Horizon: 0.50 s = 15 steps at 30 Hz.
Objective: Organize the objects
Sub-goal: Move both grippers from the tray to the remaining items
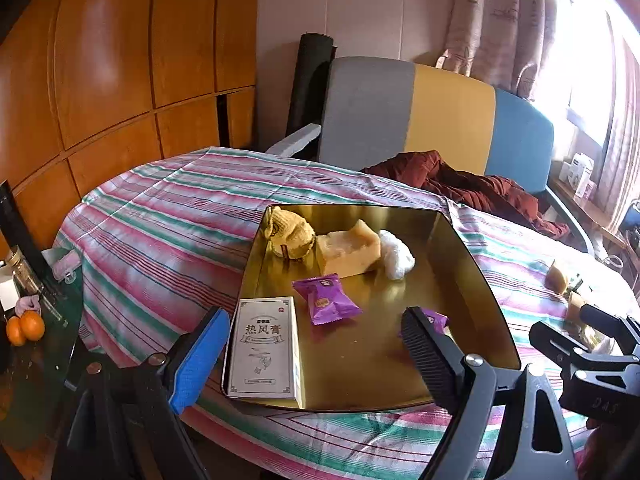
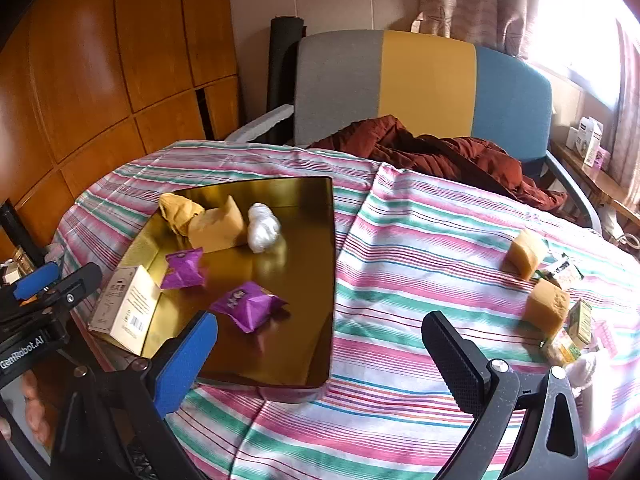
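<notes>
Both tools, left point(image 1: 312, 344) & right point(image 2: 320, 344), gape, angled down over tray point(image 2: 312, 280).

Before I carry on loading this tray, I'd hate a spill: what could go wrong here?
The white box straddles the gold tray rim at its near corner, so a nudge from the open left claw might tip it off. The tray lies near the table's edge, so pushing items in could slide it on the striped cloth.
</notes>
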Each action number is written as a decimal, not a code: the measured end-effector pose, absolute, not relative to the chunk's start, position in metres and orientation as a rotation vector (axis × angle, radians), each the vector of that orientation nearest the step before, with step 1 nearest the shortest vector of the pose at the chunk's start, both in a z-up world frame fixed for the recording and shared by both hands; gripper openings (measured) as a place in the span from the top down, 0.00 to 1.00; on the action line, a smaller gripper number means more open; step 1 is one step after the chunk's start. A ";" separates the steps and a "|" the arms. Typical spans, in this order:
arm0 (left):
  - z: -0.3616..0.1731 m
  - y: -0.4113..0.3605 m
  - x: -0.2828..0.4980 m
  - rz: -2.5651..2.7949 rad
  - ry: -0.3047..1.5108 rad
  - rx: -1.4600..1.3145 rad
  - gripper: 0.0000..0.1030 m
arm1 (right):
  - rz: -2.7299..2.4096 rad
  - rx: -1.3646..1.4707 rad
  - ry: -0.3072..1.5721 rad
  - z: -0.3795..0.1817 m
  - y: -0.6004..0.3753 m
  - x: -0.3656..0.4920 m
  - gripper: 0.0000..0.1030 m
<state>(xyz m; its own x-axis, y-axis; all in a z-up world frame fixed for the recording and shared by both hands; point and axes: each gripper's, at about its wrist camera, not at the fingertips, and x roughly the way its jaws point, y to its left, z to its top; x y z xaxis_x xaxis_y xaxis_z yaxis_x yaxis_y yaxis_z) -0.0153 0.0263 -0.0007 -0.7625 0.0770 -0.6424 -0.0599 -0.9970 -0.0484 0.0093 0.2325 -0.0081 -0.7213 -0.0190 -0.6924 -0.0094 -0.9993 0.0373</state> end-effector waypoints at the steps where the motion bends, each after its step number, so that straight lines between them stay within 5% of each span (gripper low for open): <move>1: -0.001 0.027 -0.015 2.876 -0.036 -1.051 0.13 | -2.915 1.177 -0.065 -0.009 0.236 0.010 0.00; 15: 0.006 0.070 -0.018 2.725 0.063 -0.996 0.13 | -3.007 1.369 -0.277 -0.019 0.339 0.032 0.00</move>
<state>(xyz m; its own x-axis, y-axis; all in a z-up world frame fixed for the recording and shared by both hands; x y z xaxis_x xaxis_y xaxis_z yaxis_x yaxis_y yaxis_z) -0.0185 0.0696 0.0065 -0.7392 0.2085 -0.6404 -0.2379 -0.9704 -0.0413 0.0325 0.3392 -0.0195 -0.6464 0.0882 -0.7579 -0.2254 -0.9711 0.0792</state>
